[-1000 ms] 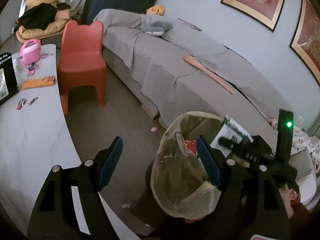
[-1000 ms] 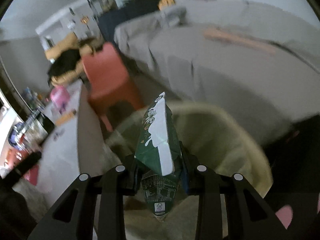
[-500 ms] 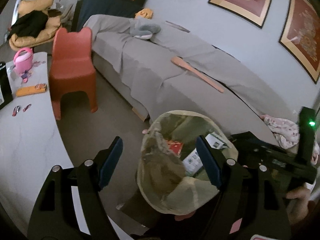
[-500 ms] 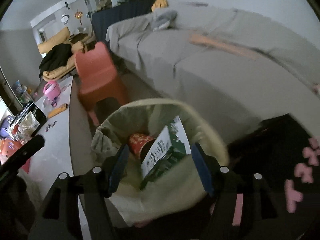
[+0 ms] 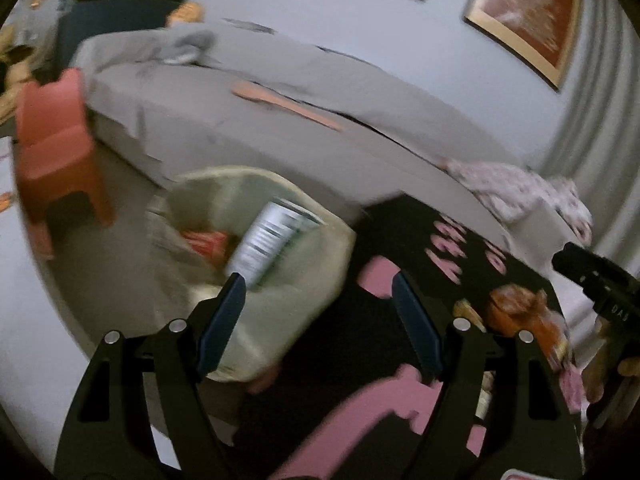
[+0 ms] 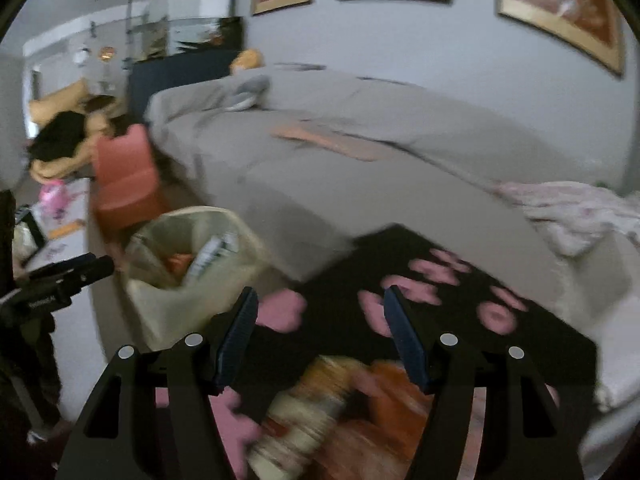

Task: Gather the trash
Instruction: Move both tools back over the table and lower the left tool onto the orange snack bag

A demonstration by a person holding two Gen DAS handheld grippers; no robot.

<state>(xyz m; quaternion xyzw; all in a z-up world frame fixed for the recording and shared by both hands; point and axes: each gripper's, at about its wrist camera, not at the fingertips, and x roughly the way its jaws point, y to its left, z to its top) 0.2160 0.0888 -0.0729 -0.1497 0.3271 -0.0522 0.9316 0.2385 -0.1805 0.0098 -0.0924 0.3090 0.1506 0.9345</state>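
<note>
Living room, both views smeared by motion: grey-covered sofa (image 6: 360, 152) along a pale wall hung with gold-framed red pictures (image 6: 560, 4), red child's chair (image 5: 56, 148) at the sofa's near end, white marble surface (image 6: 76, 240) on the left edge with a pink toy (image 6: 54, 196) on it. Black rug with pink shapes (image 6: 440, 300) spread on the floor in front of the sofa.

Trash bin lined with a pale bag (image 5: 280, 276) standing on the floor between chair and rug, just beside the sofa's front. Inside it, a green-and-white carton (image 5: 272, 240) leaning tilted against the rim, barcode side up, next to a red wrapper (image 5: 204, 240).

Left gripper (image 5: 318, 320) over the bin's near edge, jaws spread wide with nothing between them; carton's lower end just ahead of the left blue pad, apart from it. Right gripper (image 6: 320, 332) further off over the rug, jaws likewise spread and empty; bin (image 6: 176, 264) up and to the left of them, well apart. Orange-and-cream snack packet (image 6: 332, 412) lying on the rug below the right jaws, too blurred to read, not touched by either pad. Same packet (image 5: 520, 312) visible in the left view, to the right of the left jaws.
</note>
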